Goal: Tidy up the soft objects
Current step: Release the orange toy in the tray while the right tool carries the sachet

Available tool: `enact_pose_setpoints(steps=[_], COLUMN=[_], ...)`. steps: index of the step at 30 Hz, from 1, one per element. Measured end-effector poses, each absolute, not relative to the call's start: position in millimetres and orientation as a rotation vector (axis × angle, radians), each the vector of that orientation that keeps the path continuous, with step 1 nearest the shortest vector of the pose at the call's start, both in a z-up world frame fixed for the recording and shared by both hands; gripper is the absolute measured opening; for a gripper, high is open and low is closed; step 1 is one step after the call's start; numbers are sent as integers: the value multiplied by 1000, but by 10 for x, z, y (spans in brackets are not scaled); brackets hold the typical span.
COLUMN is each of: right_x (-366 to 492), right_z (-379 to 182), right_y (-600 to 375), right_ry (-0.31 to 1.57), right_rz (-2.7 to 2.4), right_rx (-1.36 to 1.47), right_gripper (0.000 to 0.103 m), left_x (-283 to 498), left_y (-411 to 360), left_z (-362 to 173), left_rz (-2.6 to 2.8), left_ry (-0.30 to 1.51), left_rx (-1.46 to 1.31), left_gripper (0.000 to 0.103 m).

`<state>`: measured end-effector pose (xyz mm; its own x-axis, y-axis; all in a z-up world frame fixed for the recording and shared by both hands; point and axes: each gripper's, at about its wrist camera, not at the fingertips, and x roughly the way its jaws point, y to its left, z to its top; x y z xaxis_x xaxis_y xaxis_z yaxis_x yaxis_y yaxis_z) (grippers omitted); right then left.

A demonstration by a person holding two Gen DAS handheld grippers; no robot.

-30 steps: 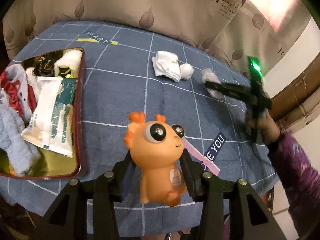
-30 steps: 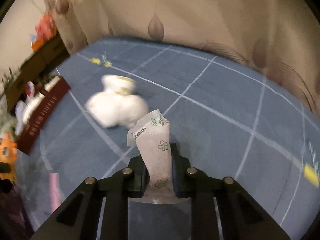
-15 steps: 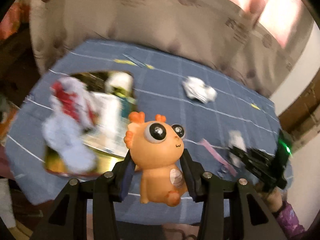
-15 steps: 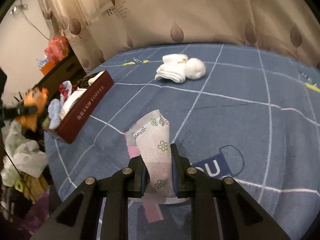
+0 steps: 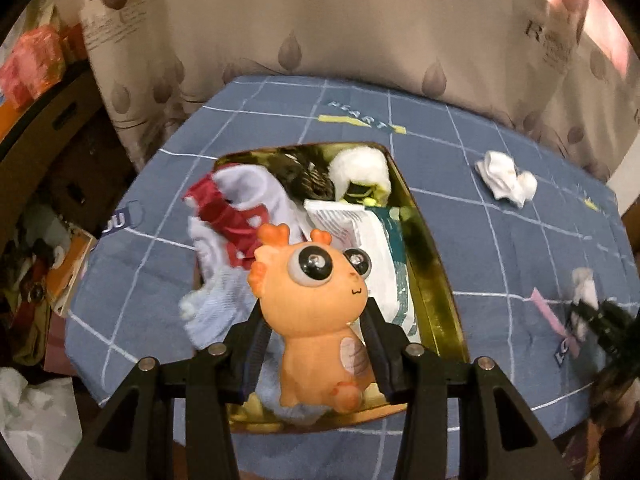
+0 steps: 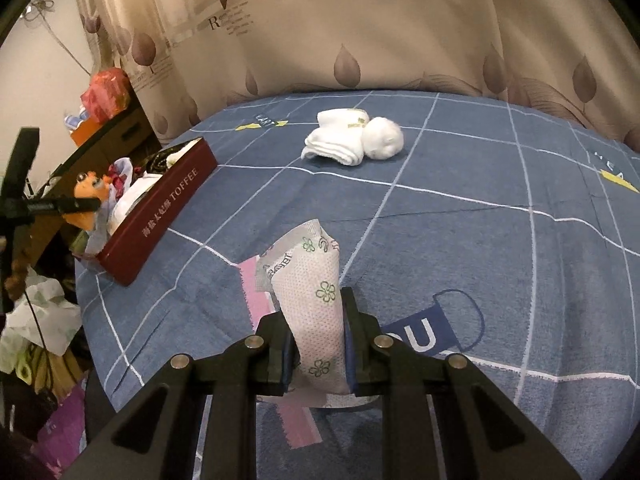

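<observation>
My left gripper (image 5: 316, 344) is shut on an orange big-eyed squishy toy (image 5: 316, 300) and holds it above the near end of the dark red tin box (image 5: 436, 280). The box holds socks, a white pack and other soft items. In the right wrist view the toy (image 6: 86, 200) hangs over the box (image 6: 160, 216) at the left. My right gripper (image 6: 318, 344) is shut on a white flower-printed tissue pack (image 6: 312, 296) above the blue checked cloth. A white sock bundle (image 6: 354, 142) lies on the cloth farther back; it also shows in the left wrist view (image 5: 506, 178).
A pink strip (image 6: 260, 300) lies on the cloth under the right gripper. A patterned curtain (image 6: 360, 32) hangs behind the table. Cardboard boxes (image 6: 116, 132) and plastic bags (image 6: 40, 320) crowd the floor left of the table edge.
My left gripper has carried the orange toy left, from over the bare cloth to above the tin box. My right gripper has pulled back from the sock bundle with the tissue pack still held.
</observation>
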<state>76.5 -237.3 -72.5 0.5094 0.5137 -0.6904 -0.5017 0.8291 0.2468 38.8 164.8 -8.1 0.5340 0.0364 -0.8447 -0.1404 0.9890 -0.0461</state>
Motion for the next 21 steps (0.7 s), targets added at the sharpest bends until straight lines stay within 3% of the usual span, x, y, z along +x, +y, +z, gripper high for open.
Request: enact_pose_setpoints(steps=[11, 15, 21], right_x=[780, 778, 776], right_z=[-751, -753, -760], right_y=[-2354, -2349, -2323], right_ry=[855, 857, 862], right_rz=[609, 605, 595], right_rx=[10, 6, -7], right_gripper=[19, 19, 20], left_x=[566, 474, 233], left_y=[1607, 1594, 1692], left_z=[-221, -107, 175], left_rz=[95, 142, 29], left_ry=[990, 949, 868], left_rx=[-105, -70, -238], left_gripper=[52, 55, 62])
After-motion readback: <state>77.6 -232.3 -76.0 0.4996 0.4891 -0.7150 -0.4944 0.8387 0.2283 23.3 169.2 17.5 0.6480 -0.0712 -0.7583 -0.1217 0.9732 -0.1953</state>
